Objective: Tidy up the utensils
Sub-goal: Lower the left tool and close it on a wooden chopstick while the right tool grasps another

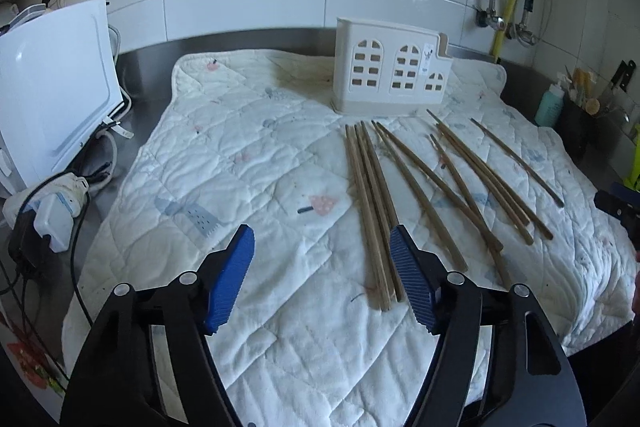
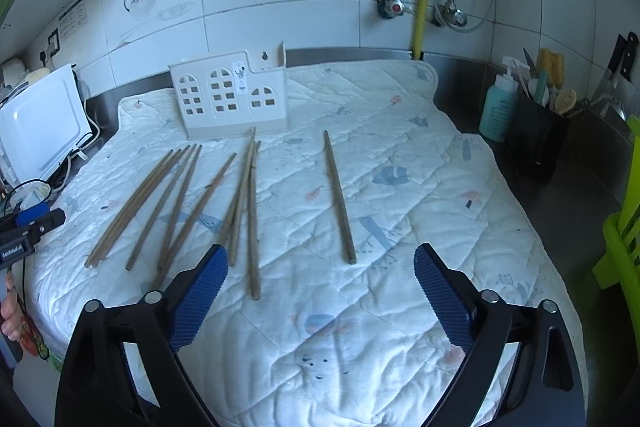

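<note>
1. On the steel counter (image 2: 560,195), a white quilted mat (image 1: 248,163) is spread out, and everything for the task is laid on it.
2. At the mat's far edge, a cream holder (image 1: 388,71) with window-shaped cutouts is stood upright against the tiled wall.
3. Near the holder, wooden chopsticks (image 1: 374,195) are scattered loosely, their far ends close to its base; one chopstick (image 2: 339,199) is set apart to the right.
4. Above the mat's near side, the left gripper (image 1: 322,267) is held with jaws spread and nothing between them; its right finger is seen just beside the leftmost bundle, possibly touching it.
5. Likewise the right gripper (image 2: 320,289) is kept spread wide and empty, over bare mat between the chopsticks.
</note>
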`<action>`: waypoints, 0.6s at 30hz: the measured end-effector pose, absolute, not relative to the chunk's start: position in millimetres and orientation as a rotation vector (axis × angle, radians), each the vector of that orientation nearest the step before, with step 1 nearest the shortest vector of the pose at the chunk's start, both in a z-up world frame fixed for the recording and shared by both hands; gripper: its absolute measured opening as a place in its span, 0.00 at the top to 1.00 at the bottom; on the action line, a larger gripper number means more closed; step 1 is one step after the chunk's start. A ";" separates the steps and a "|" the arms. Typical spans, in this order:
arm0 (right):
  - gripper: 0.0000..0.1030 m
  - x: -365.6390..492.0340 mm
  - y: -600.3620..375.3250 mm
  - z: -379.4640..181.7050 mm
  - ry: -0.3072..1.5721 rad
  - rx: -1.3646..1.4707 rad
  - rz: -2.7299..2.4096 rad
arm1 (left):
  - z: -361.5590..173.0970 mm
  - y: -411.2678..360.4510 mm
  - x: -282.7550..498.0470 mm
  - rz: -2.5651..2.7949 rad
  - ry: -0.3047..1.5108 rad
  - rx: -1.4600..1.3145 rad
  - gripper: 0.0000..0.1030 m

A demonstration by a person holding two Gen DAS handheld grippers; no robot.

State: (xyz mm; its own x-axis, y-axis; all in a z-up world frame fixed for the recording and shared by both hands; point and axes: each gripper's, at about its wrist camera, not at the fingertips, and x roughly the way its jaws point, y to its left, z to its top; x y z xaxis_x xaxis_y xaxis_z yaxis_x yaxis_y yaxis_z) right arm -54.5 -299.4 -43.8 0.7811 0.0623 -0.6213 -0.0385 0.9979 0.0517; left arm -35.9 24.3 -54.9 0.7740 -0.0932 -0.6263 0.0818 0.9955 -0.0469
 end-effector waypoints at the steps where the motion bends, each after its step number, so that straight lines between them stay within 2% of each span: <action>1: 0.17 -53.6 -301.4 -46.9 0.683 0.040 0.053 | -59.8 21.8 -35.4 -0.103 0.693 -0.010 0.39; 11: 0.18 -47.0 -304.8 -61.4 0.717 0.065 0.053 | -86.9 0.4 -22.9 -0.147 0.772 0.030 0.60; 18: 0.18 -40.1 -303.7 -64.6 0.728 0.074 0.065 | -95.4 -8.7 -15.8 -0.146 0.791 0.062 0.62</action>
State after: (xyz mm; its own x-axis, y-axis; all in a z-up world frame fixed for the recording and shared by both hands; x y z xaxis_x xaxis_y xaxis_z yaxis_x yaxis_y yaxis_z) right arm -40.1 -303.7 -64.6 0.7449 0.0850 -0.6617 -0.0334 0.9954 0.0902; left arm -15.8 -8.7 -95.4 0.6939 -0.1074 -0.7120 0.1537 0.9881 0.0006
